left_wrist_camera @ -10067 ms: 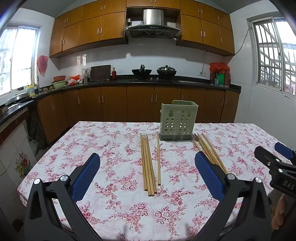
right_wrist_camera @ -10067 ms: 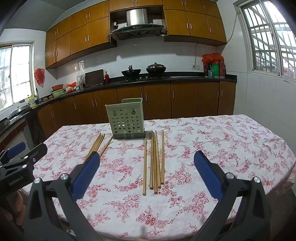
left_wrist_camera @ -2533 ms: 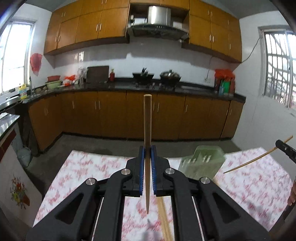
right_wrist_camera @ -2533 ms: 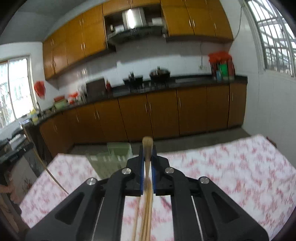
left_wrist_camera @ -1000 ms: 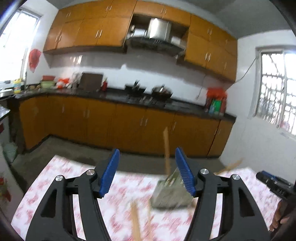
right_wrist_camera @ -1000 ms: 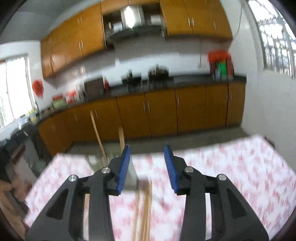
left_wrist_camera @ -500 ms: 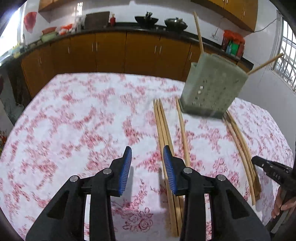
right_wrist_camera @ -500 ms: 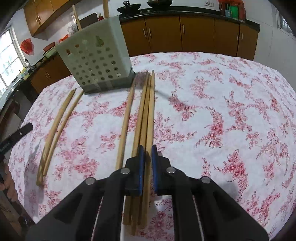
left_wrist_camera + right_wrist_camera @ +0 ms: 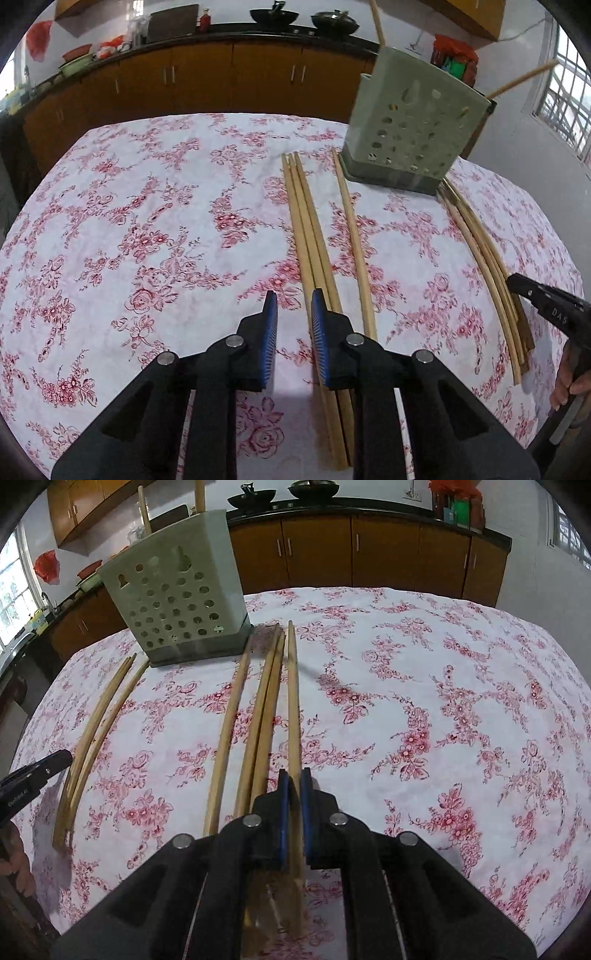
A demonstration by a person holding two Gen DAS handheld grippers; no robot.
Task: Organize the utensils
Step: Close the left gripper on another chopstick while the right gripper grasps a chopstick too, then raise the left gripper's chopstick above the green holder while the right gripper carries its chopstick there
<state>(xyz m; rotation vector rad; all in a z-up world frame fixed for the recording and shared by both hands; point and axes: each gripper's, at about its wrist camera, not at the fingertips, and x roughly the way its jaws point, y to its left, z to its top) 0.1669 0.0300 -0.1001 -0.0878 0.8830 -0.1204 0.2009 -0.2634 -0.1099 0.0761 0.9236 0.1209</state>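
A pale green perforated utensil holder [image 9: 413, 129] stands on the floral tablecloth [image 9: 147, 221] with two chopsticks [image 9: 376, 16] sticking out of it; it also shows in the right wrist view [image 9: 177, 594]. Bamboo chopsticks lie in groups in front of it. My left gripper [image 9: 293, 317] is partly open, low over the near end of a bundle of three chopsticks [image 9: 308, 229], its right pad on them. My right gripper [image 9: 291, 786] is shut on the rightmost chopstick [image 9: 293, 701] of its group, which still lies along the table.
A single chopstick [image 9: 352, 240] lies right of the left bundle, and several more [image 9: 484, 266] curve along the table's right side. The other gripper's tip shows at each view's edge [image 9: 546, 302] [image 9: 33, 771]. Kitchen cabinets and counter [image 9: 221, 66] stand behind the table.
Both grippers came down from the holder to the table. The right gripper has closed on the rightmost chopstick. The left gripper has lowered onto the bundle of three, jaws narrowing slightly.
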